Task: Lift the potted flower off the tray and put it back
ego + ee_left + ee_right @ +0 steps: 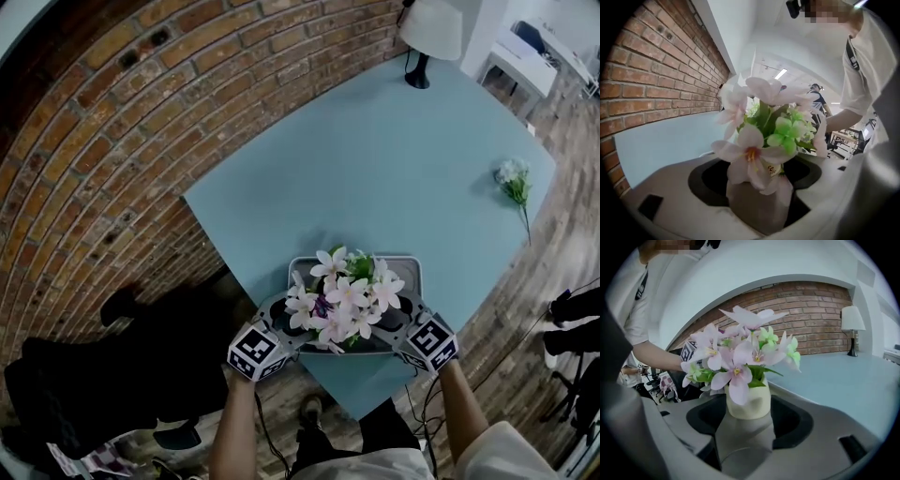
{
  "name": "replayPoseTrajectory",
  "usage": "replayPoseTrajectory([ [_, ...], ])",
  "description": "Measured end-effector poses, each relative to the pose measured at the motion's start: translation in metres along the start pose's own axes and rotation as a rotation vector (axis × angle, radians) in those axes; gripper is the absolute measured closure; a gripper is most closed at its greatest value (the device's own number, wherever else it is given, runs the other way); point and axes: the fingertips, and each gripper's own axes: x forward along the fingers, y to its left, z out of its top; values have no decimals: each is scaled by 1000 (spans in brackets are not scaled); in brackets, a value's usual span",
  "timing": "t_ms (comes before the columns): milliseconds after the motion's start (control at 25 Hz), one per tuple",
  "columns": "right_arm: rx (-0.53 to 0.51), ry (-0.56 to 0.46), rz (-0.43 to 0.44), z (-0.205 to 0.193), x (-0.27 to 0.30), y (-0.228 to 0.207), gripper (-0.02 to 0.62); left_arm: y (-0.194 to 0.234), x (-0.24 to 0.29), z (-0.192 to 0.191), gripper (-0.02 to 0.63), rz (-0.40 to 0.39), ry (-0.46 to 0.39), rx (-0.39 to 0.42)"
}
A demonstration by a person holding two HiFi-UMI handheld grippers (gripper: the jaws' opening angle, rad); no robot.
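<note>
The potted flower (342, 300), pink and white blooms with green leaves, stands on the grey tray (405, 266) near the blue table's near corner. Its cream pot (749, 405) shows best in the right gripper view; in the left gripper view the pot (757, 208) looks dark under the blooms. My left gripper (286, 323) is at the pot's left side and my right gripper (398, 323) at its right. Both pairs of jaws stand wide around the pot, with dark gaps between jaw and pot. Left gripper (755, 180) and right gripper (750, 425) each face the pot head-on.
A loose flower sprig (514, 183) lies on the table (375, 150) at the right. A white lamp (427, 33) stands at the far corner. A brick wall (94, 141) runs along the left. The table edge is just below the tray.
</note>
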Motion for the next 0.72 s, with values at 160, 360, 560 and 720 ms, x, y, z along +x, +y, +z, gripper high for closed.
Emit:
replayPoseTrajectory([
  [160,-39,39,48,-6,9,4,275,3,9,-5,229,-12,17,-2],
  [360,-45,78,50,-17,17,0,276,2,17,-3,229,-36,-1,-20],
  [560,-39,50,76,-10,23,5,278,4,17,-2,227,-40,12,-11],
  [720,-48,48,78,-10,24,6,279,2,18,-2,229,-35,15,-7],
])
